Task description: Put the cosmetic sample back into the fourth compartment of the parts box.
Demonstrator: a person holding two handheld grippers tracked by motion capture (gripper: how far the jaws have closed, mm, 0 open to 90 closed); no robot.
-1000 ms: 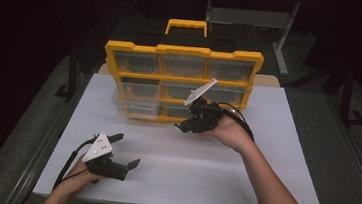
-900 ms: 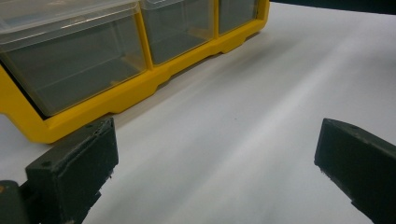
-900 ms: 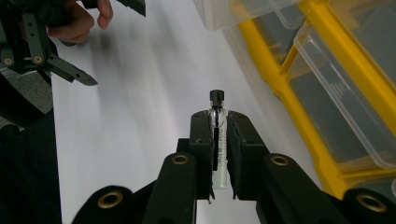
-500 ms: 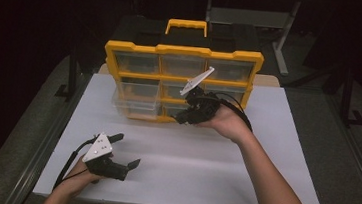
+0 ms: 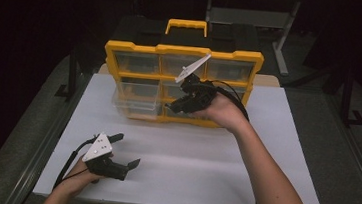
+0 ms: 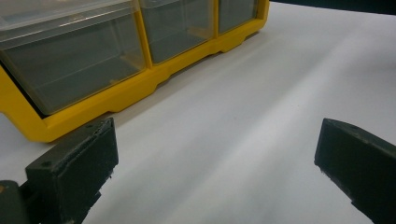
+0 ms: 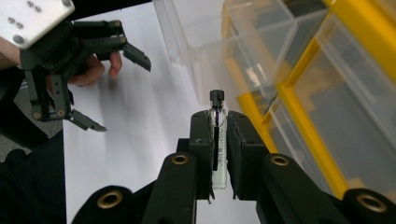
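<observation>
A small clear glass vial (image 7: 218, 140) with a black cap is pinched between the right tongs (image 7: 218, 122), cap end poking out past the tips, held just in front of the yellow drawer organiser (image 5: 233, 57), whose lower-left clear drawer (image 5: 136, 102) stands pulled out.

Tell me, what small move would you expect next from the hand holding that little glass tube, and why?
Probably a short push forward to drop the tube into the pulled-out drawer. The right hand-held gripper is shut on a small glass tube with a black cap, and a clear drawer of the yellow box stands pulled out just ahead. The left hand-held gripper rests open on the table.
</observation>
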